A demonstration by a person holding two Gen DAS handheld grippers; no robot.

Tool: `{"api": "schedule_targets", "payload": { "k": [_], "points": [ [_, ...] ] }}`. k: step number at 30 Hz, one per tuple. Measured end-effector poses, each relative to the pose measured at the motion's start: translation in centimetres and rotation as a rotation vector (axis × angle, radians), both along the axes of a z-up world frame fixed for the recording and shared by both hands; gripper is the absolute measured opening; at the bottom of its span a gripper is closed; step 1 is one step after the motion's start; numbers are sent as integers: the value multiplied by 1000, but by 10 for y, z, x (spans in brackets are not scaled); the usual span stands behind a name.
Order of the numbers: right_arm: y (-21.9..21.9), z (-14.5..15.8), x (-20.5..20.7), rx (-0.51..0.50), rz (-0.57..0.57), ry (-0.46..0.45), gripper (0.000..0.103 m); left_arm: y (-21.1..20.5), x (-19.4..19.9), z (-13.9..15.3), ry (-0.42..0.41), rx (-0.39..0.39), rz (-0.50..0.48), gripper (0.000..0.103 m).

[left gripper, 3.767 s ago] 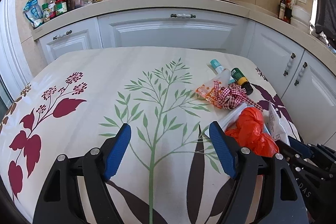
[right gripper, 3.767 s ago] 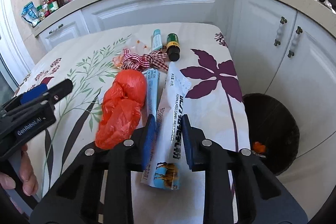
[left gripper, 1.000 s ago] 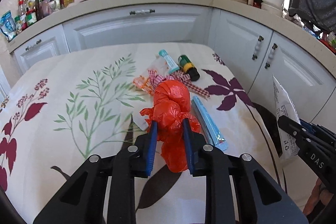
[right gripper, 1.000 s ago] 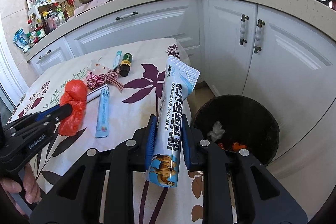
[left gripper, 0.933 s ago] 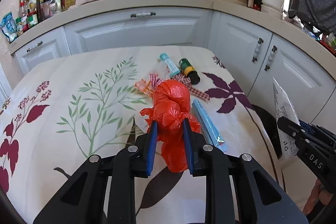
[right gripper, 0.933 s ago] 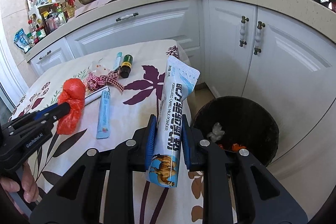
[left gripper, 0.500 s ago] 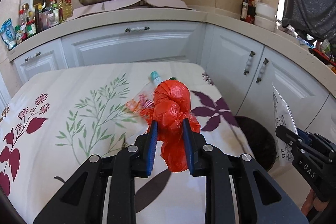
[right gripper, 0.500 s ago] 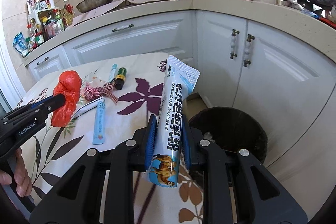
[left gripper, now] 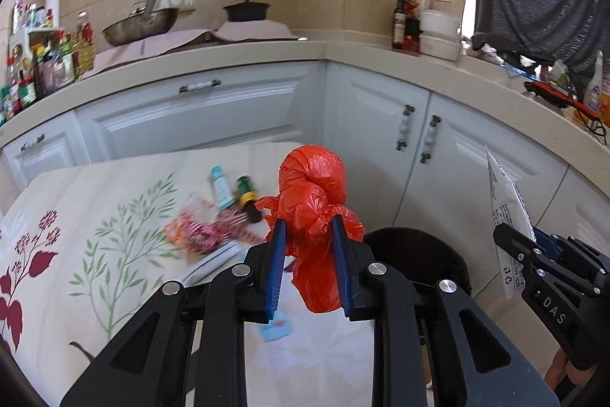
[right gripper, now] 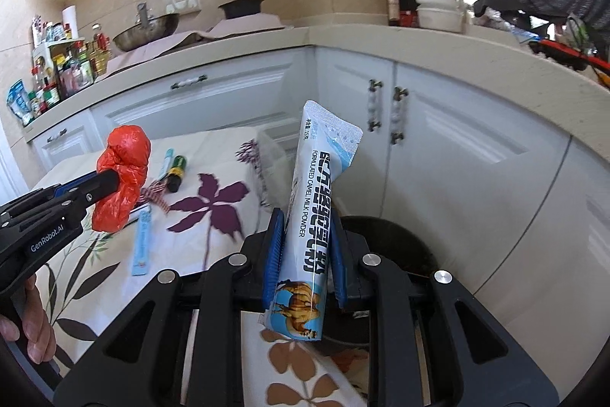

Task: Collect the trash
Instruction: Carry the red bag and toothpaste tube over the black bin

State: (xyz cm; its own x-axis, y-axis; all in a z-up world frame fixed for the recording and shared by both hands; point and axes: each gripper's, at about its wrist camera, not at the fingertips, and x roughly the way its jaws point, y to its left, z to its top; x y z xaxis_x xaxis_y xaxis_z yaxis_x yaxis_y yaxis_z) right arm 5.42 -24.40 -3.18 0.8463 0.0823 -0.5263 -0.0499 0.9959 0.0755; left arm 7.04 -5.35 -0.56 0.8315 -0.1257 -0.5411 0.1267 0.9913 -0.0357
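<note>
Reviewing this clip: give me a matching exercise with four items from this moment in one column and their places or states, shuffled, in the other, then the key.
Items
1. orange plastic bag
2. milk powder sachet
3. green-labelled bottle
4. black trash bin

Places
A. lying on the floral tablecloth
B. on the floor by the white cabinets
C. clamped in the left gripper
D. clamped in the right gripper

Pairs: 1-C, 2-D, 3-A, 4-B

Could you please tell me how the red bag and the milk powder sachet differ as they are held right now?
The red bag is crumpled, soft and plain; the sachet is flat, stiffer and printed with text and a camel. The bag sits in the left tongs; the sachet stands upright in the right tongs. The bag bulges wider than its tongs; the sachet is slim and long. Both are gripped off the table near the black bin.
</note>
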Motion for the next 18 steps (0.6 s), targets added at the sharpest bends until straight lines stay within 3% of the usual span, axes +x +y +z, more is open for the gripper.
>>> {"api": "schedule_targets", "payload": {
  "k": [18],
  "points": [
    [-63, -15, 6, -50, -122, -22, 22, -92, 23, -17, 14, 36, -137, 25]
  ]
}}
